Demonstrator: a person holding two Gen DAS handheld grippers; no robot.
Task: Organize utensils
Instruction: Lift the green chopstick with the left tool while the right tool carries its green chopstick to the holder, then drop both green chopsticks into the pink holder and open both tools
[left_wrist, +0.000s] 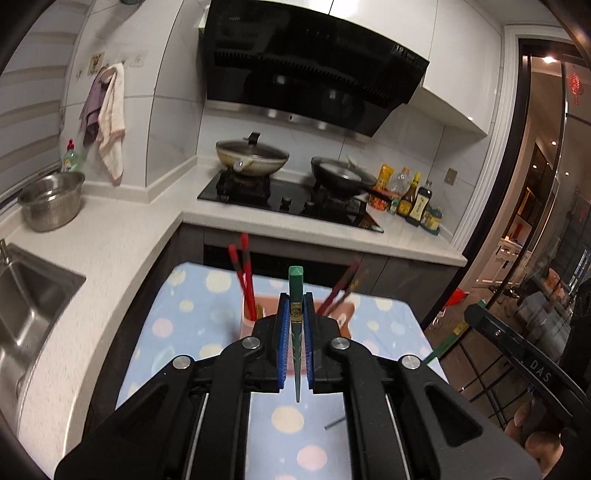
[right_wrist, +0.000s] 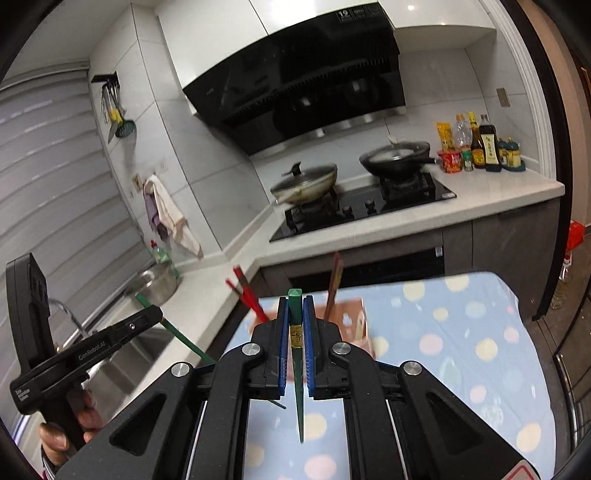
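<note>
My left gripper (left_wrist: 296, 301) is shut on a green chopstick (left_wrist: 296, 295), held upright above the table. My right gripper (right_wrist: 296, 306) is shut on a second green chopstick (right_wrist: 295, 314), also upright. A pink utensil holder (left_wrist: 251, 326) stands on the table just beyond both grippers; it also shows in the right wrist view (right_wrist: 351, 321). Red chopsticks (left_wrist: 242, 273) stand in its left side and brown chopsticks (left_wrist: 345, 286) lean in its right side. In the right wrist view the left gripper (right_wrist: 147, 317) shows at the left with its green chopstick (right_wrist: 177, 332).
The table has a light blue cloth with pastel dots (left_wrist: 192, 306). Behind it runs a white L-shaped counter (left_wrist: 122, 236) with a sink (left_wrist: 26, 295), a steel bowl (left_wrist: 51, 201), a hob with two pans (left_wrist: 251, 158) and sauce bottles (left_wrist: 413, 199).
</note>
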